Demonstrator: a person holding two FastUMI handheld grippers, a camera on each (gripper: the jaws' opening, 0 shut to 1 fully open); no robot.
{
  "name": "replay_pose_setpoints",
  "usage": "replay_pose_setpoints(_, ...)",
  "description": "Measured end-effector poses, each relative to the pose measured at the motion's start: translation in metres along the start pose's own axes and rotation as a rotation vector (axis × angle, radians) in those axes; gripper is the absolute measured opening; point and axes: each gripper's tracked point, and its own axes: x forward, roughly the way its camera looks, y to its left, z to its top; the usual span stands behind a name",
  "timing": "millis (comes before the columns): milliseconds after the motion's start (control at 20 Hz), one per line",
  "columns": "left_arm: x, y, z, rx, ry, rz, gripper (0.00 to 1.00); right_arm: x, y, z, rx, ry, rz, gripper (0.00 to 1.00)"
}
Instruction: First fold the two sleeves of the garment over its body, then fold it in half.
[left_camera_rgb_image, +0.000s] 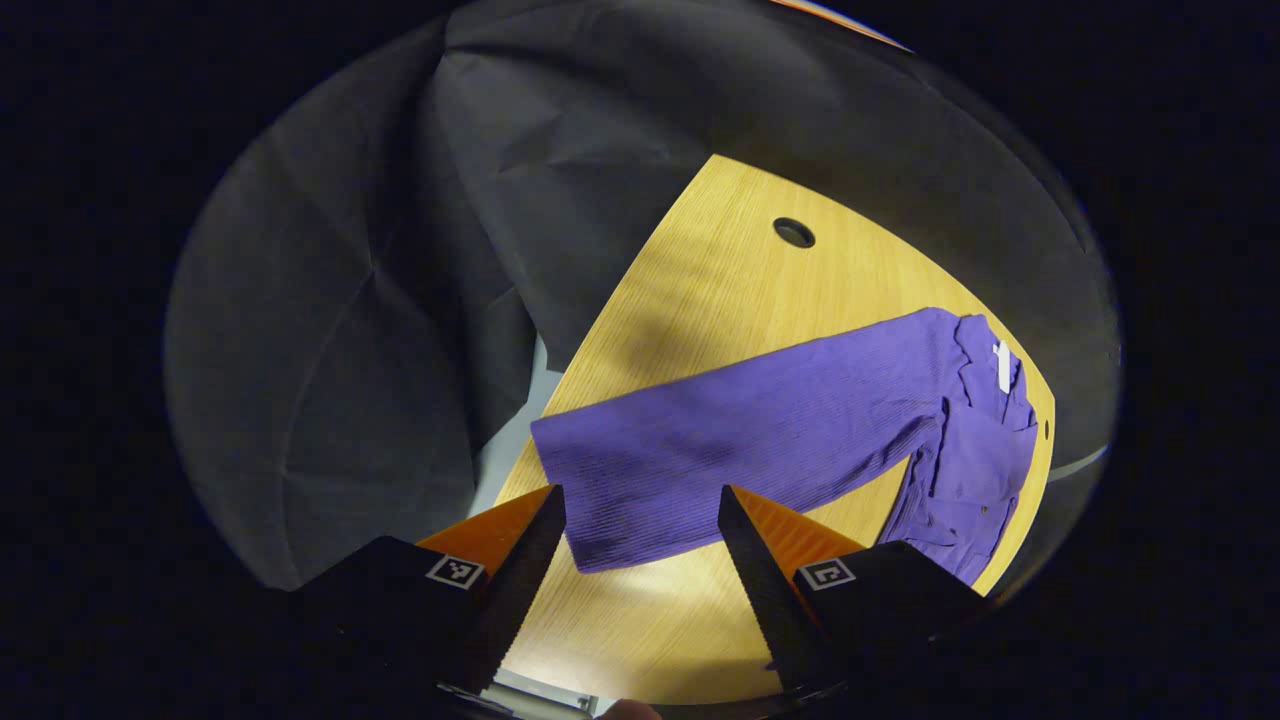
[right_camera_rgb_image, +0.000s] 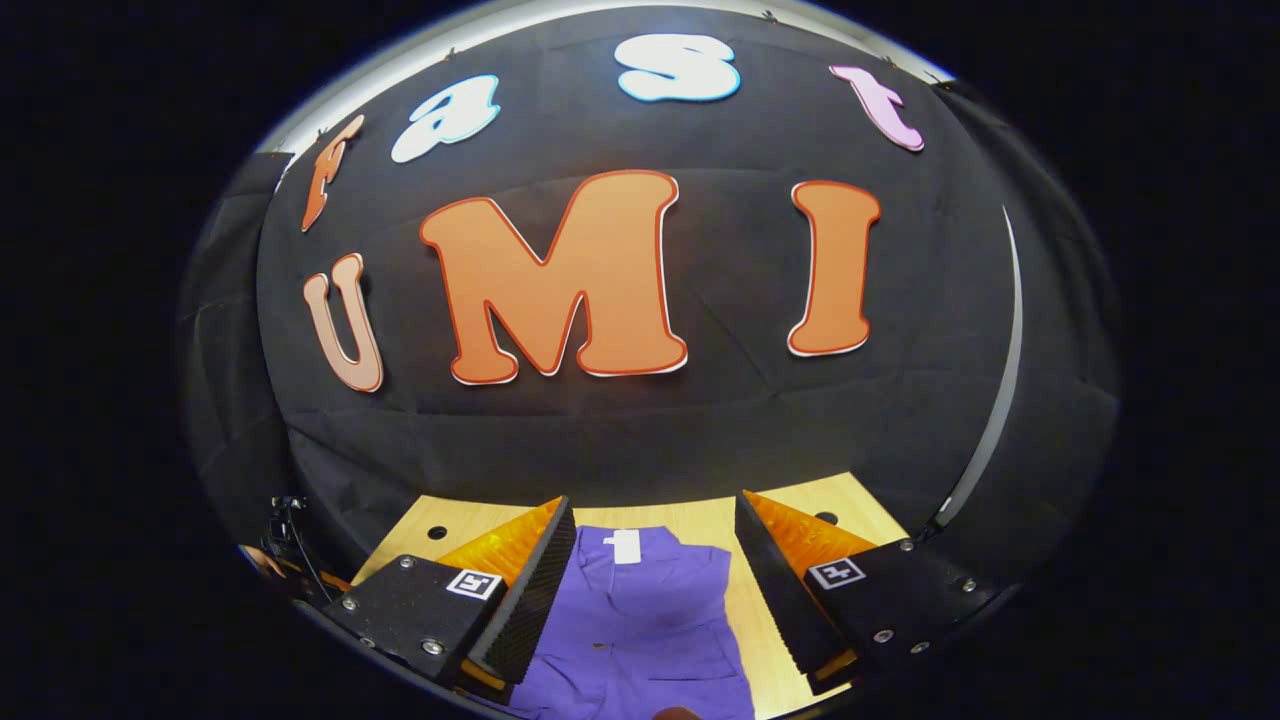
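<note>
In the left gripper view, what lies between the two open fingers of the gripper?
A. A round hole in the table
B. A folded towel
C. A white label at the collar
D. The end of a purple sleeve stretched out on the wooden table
D: the cuff end of the purple sleeve lies flat on the wooden table, in line with the gap of the open left gripper.

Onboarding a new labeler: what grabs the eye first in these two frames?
The purple ribbed knit garment stands out, spread flat on the light wooden table, one long sleeve stretching toward the left hand-held gripper, whose fingers are spread above the cuff. In the right gripper view, the garment's collar with a white tag lies between the open fingers of the right hand-held gripper.
</note>
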Motion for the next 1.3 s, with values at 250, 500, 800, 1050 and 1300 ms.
replay_pose_setpoints(250,0.030,0.017,-0.015,-0.071,0.103,-0.002,0.98,-0.019,-0.008,0.002,0.001,-0.043,-0.010,0.95)
replay_pose_setpoints(500,0.052,0.030,-0.024,-0.128,0.179,0.039,0.97,-0.033,-0.019,0.007,-0.005,-0.049,-0.041,0.95)
replay_pose_setpoints(800,0.056,0.027,-0.017,-0.120,0.200,0.086,0.64,-0.041,-0.039,0.006,-0.006,-0.051,-0.064,1.00)
replay_pose_setpoints(1050,0.052,0.002,-0.012,-0.136,0.193,0.045,0.12,-0.047,-0.064,0.002,-0.003,-0.039,-0.083,0.95)
replay_pose_setpoints(1300,0.009,-0.039,0.014,-0.031,0.101,-0.006,0.12,-0.052,-0.092,0.000,0.037,-0.038,-0.100,0.95)
